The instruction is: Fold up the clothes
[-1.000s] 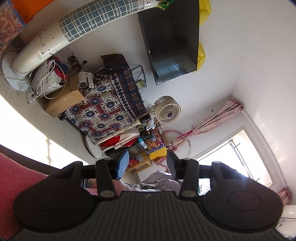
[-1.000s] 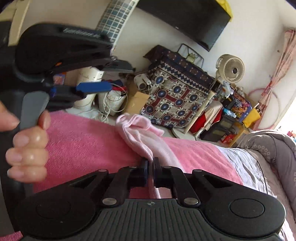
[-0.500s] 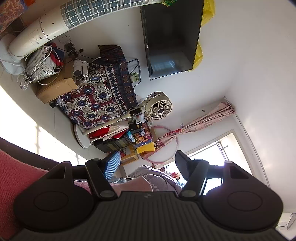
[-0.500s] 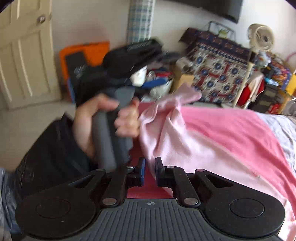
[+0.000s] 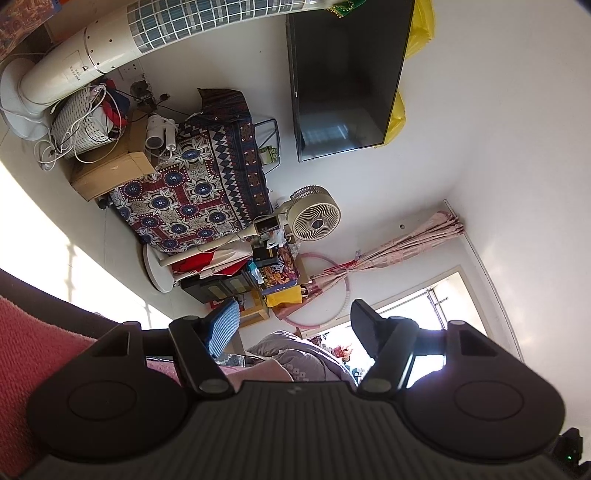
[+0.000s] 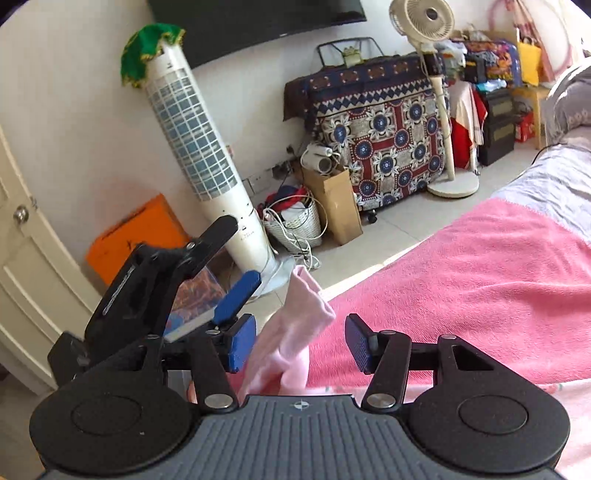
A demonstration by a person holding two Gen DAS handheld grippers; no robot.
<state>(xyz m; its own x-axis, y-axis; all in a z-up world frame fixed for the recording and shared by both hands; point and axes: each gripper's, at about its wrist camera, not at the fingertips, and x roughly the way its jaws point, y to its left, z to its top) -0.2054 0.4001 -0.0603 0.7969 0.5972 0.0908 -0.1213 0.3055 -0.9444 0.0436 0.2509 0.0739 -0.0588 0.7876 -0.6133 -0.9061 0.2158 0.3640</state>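
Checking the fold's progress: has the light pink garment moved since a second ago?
Yes. The light pink garment now stands bunched near the pink blanket's floor-side edge, instead of lying across it.

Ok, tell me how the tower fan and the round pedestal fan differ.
The tower fan is a tall white column with a blue-tinted grille; the pedestal fan has a round beige head on a thin pole. The tower fan wears a green cloth cap; the pedestal fan's head is bare. Both stand on the floor by the wall.
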